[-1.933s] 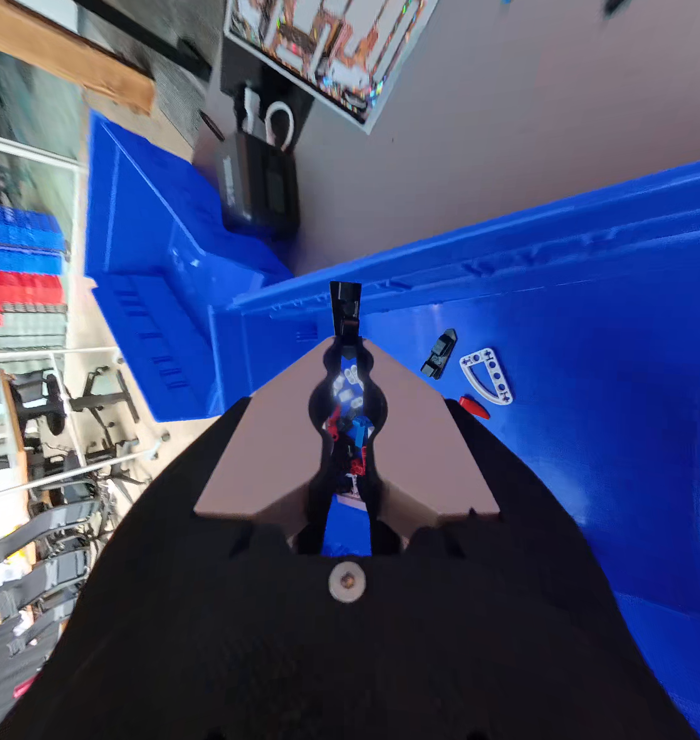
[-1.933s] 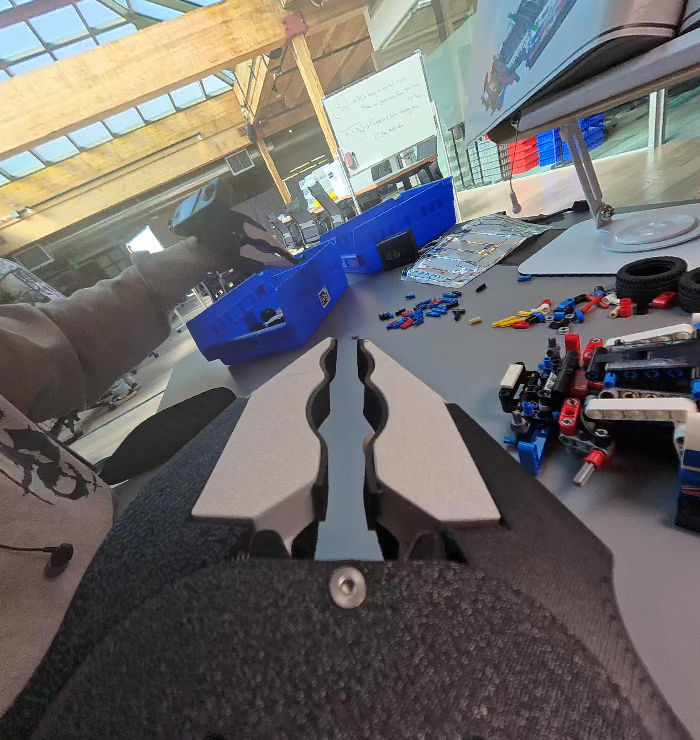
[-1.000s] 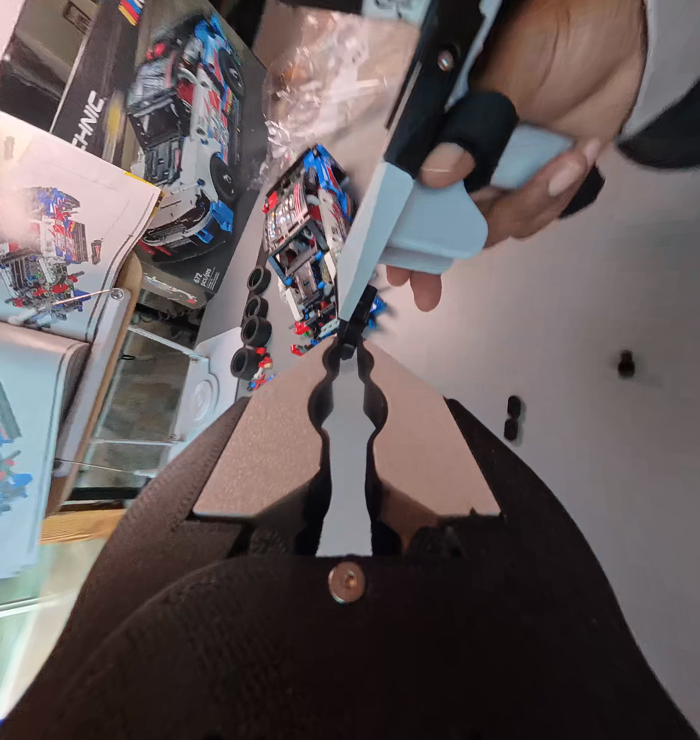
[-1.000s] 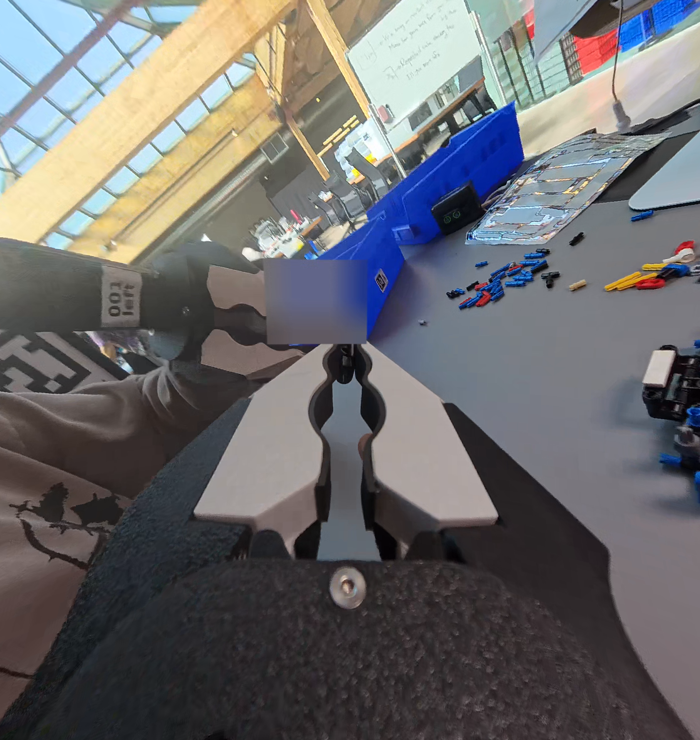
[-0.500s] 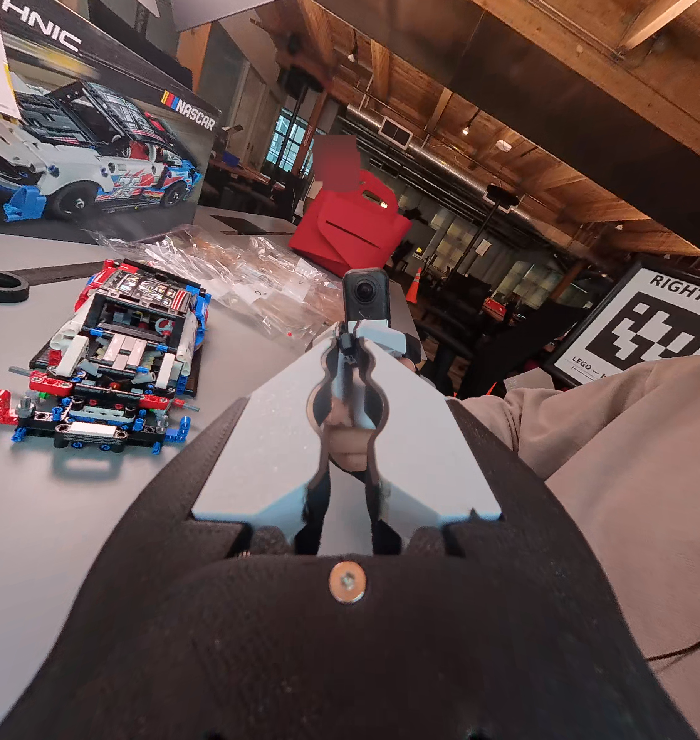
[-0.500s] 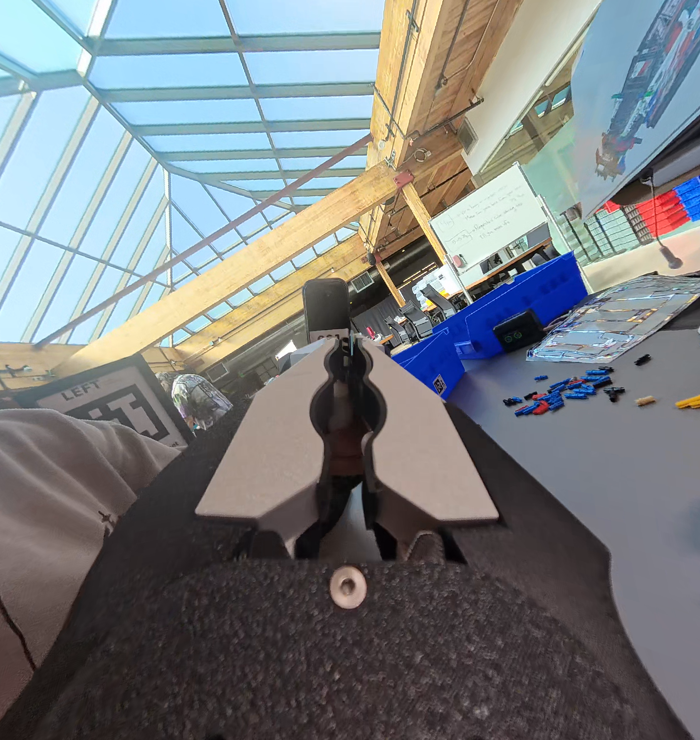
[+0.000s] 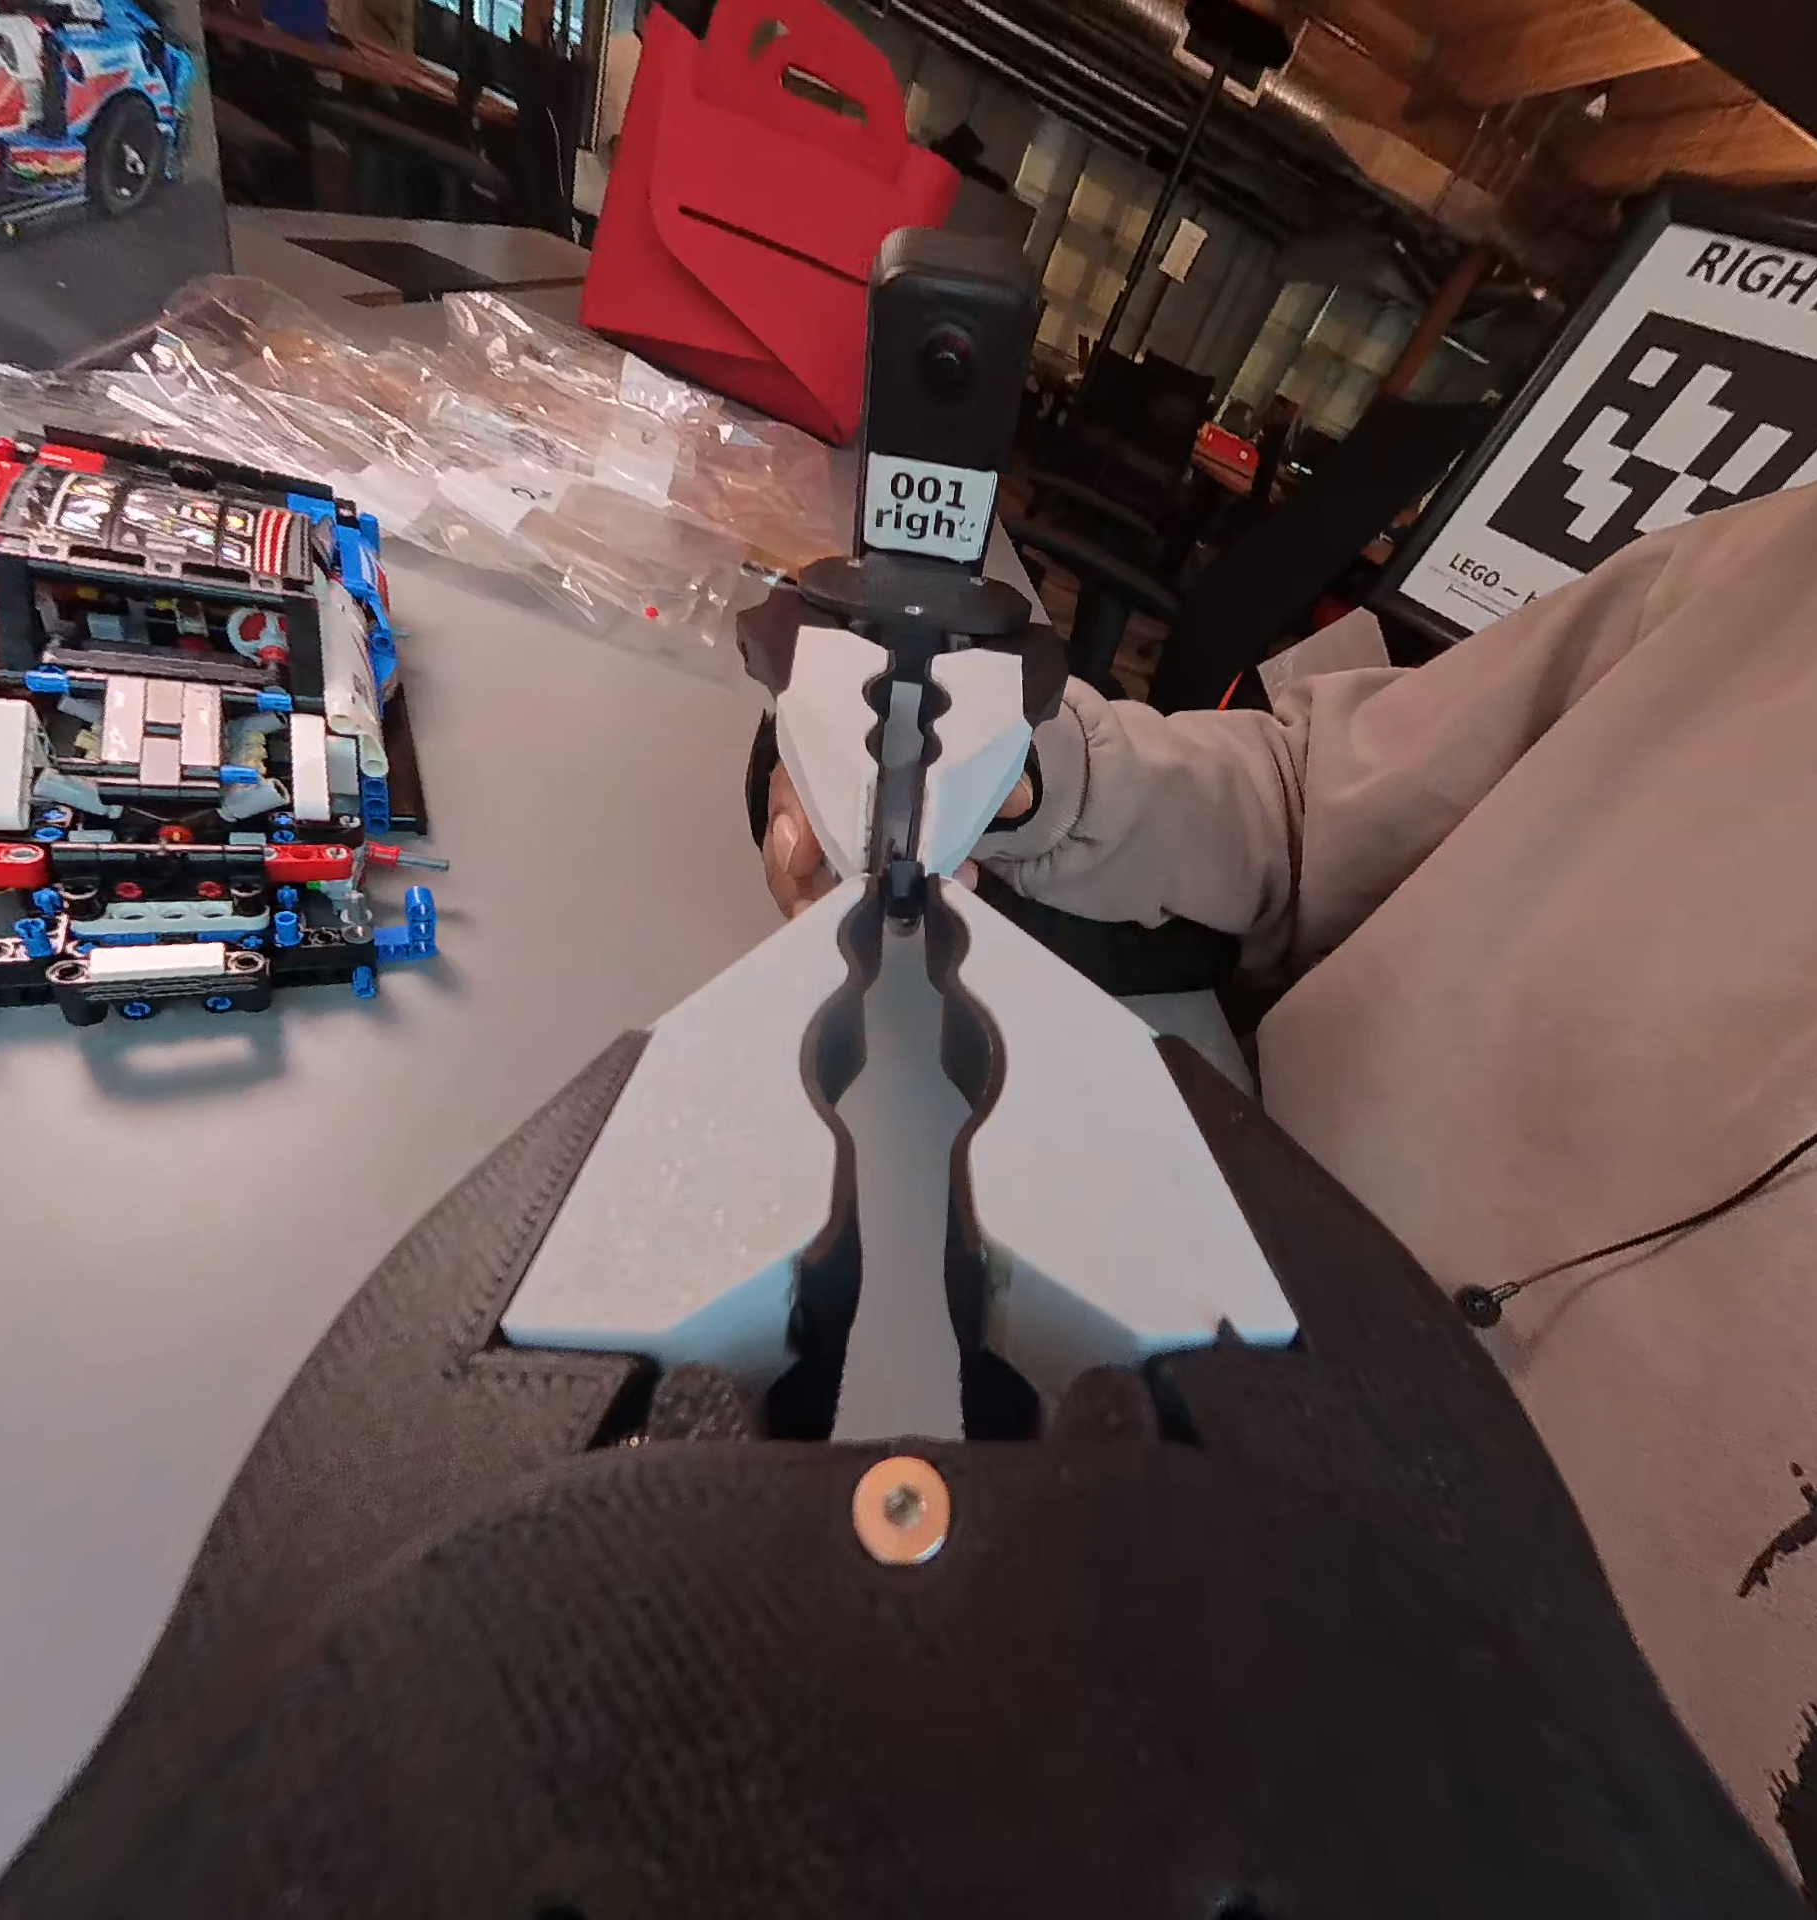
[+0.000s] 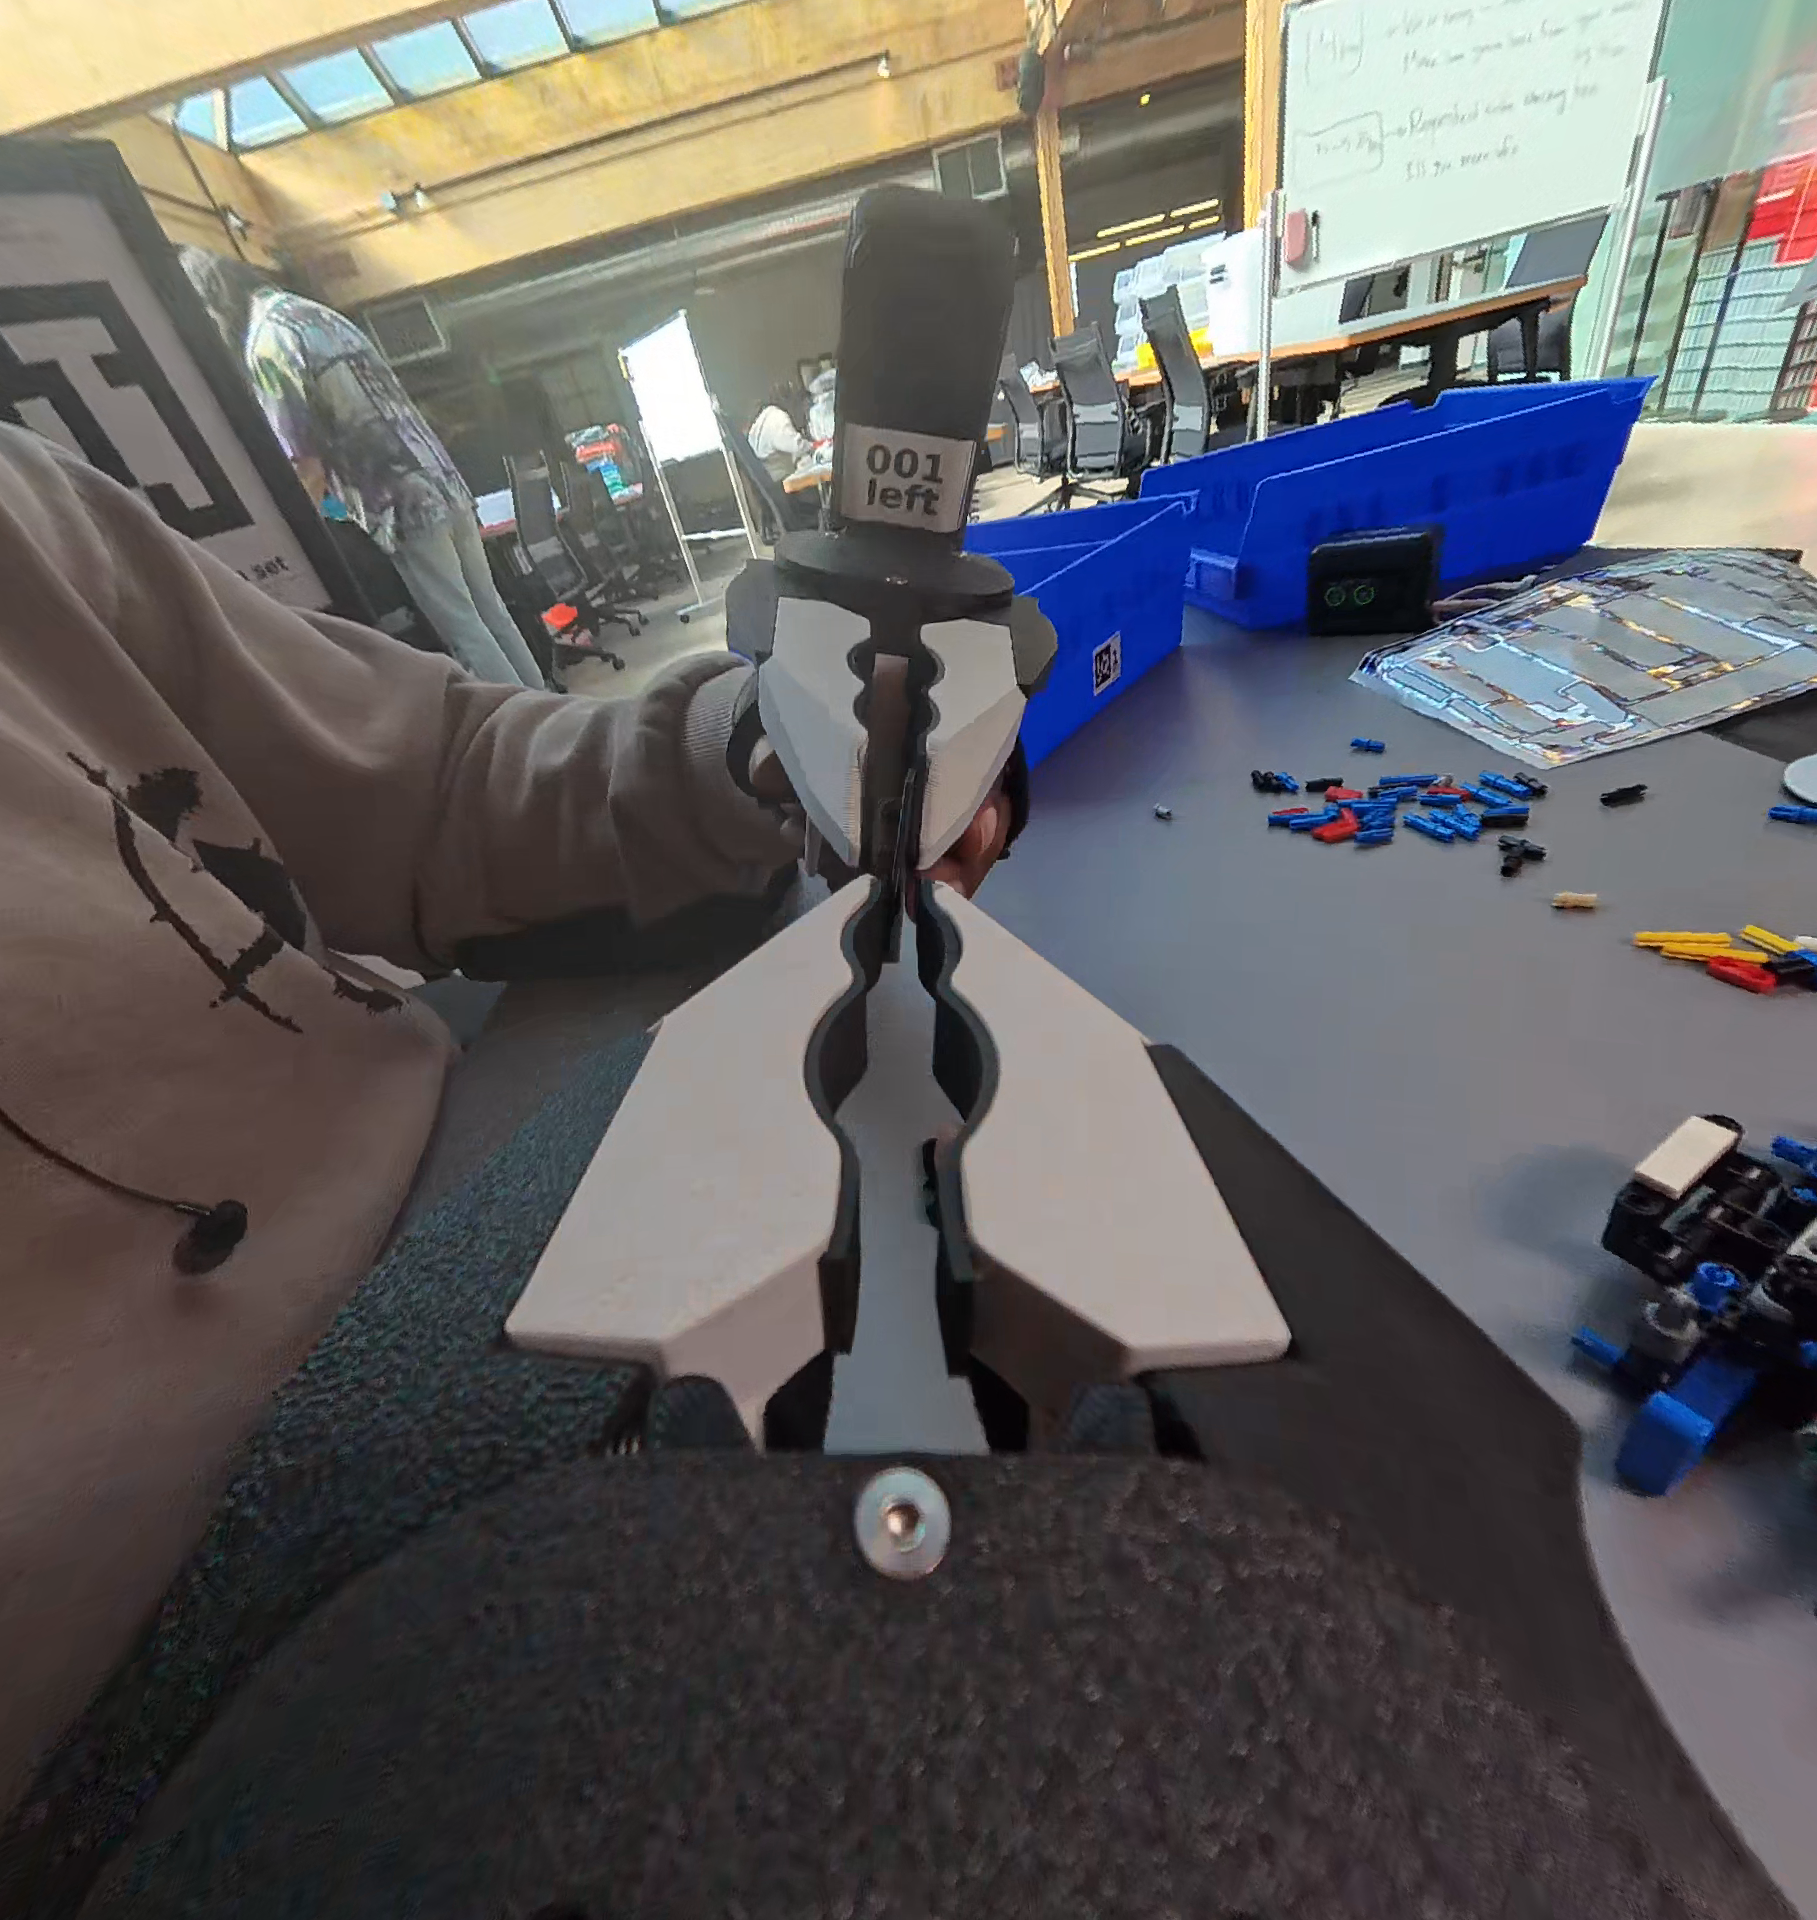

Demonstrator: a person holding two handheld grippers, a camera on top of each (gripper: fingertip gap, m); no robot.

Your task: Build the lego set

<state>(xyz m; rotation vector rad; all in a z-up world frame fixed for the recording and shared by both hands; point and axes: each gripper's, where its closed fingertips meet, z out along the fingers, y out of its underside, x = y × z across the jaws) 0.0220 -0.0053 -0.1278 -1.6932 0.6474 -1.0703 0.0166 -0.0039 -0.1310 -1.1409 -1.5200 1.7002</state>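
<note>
Left wrist view first: the left claw is pinched nearly closed on a small black lego piece, tip to tip with the right claw, which faces it head-on and also meets that piece. Off to the left, the half-built lego car sits on the grey counter, with clear plastic bags and a red bag behind it. Right wrist view now: the right claw is almost closed around a thin black piece that the left claw grips from the other side (both have hold of it, it seems). Loose blue, red and black pins lie scattered farther out, blue bins stand behind, and one end of the car shows at the right edge.
</note>
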